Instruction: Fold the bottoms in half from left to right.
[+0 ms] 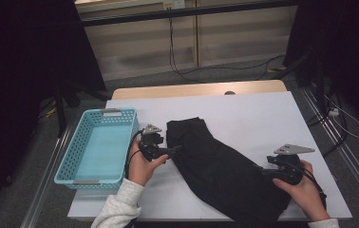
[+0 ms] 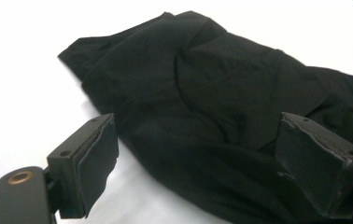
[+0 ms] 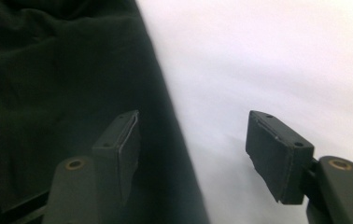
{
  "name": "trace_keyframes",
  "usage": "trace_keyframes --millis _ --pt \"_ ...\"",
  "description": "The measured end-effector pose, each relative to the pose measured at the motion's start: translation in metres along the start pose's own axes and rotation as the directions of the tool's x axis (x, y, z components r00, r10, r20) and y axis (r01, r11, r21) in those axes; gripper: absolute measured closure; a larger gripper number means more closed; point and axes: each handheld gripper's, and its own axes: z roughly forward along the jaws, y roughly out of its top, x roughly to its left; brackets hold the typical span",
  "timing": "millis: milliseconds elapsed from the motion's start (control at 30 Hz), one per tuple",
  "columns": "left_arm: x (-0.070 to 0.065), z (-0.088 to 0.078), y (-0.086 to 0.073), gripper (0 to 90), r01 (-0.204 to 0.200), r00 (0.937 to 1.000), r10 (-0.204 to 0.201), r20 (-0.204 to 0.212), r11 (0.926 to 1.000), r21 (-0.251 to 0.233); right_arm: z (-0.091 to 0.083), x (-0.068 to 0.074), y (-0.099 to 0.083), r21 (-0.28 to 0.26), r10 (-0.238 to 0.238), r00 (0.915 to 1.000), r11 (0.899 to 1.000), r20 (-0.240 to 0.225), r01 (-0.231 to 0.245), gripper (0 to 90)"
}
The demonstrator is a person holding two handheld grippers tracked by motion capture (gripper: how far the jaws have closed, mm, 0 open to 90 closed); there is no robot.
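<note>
A black garment [image 1: 220,166] lies crumpled on the white table [image 1: 263,114], running from the middle toward the front right corner. My left gripper [image 1: 175,148] is at the garment's left edge. In the left gripper view the left gripper [image 2: 198,140] stands open, and the dark cloth [image 2: 212,93] lies between and beyond its jaws without being pressed. My right gripper [image 1: 263,171] is at the garment's right edge near the front. In the right gripper view the right gripper [image 3: 195,135] is open, one jaw over the cloth [image 3: 62,93] and the other over bare table.
A light blue perforated basket [image 1: 68,159] stands on the left of the table, close to my left hand. The tabletop's wooden back edge [image 1: 196,89] borders the floor, where cables lie. Bare white table extends behind and to the right of the garment.
</note>
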Motion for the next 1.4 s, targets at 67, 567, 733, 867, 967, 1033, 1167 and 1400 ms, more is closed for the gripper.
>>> trace_keyframes --millis 67,567,733,867,967,1033,1167,1400 --pt "-0.001 0.000 0.002 13.6 0.000 1.0000 0.000 0.003 1.0000 -0.007 -0.003 -0.005 -0.004 0.006 0.014 0.9998 1.000 -0.011 -0.014 37.8" --pt "-0.004 -0.001 0.002 13.6 -0.004 1.0000 0.004 0.002 0.9999 -0.011 -0.012 0.006 -0.014 0.078 -0.008 0.9999 0.997 0.012 0.007 57.2" --pt "-0.003 -0.001 0.000 13.9 -0.002 1.0000 0.002 0.000 1.0000 -0.004 -0.014 0.004 -0.018 0.055 0.058 0.9983 0.997 0.003 -0.058 72.4" --pt "-0.001 -0.002 -0.001 13.9 -0.001 1.0000 0.001 -0.002 1.0000 0.001 -0.014 0.001 -0.020 0.057 0.095 0.9937 0.994 -0.060 -0.092 88.4" --pt "-0.001 -0.003 -0.001 13.9 0.005 1.0000 -0.005 -0.004 1.0000 -0.008 -0.014 0.001 -0.018 0.070 0.082 0.9946 0.995 -0.064 -0.077 88.9" --pt "-0.001 -0.003 0.000 13.9 0.007 1.0000 -0.007 -0.002 0.9999 -0.008 -0.014 0.000 -0.017 0.068 0.084 0.9942 0.995 -0.068 -0.079 89.4" --pt "0.000 -0.003 0.000 13.9 0.011 0.9999 -0.011 -0.003 0.9999 -0.011 -0.017 -0.006 -0.016 0.060 0.089 0.9940 0.995 -0.064 -0.085 89.7" --pt "0.001 -0.003 -0.001 13.9 0.009 1.0000 -0.009 -0.004 0.9999 -0.008 -0.020 -0.013 -0.011 0.041 0.073 0.9961 0.997 -0.050 -0.071 89.8"
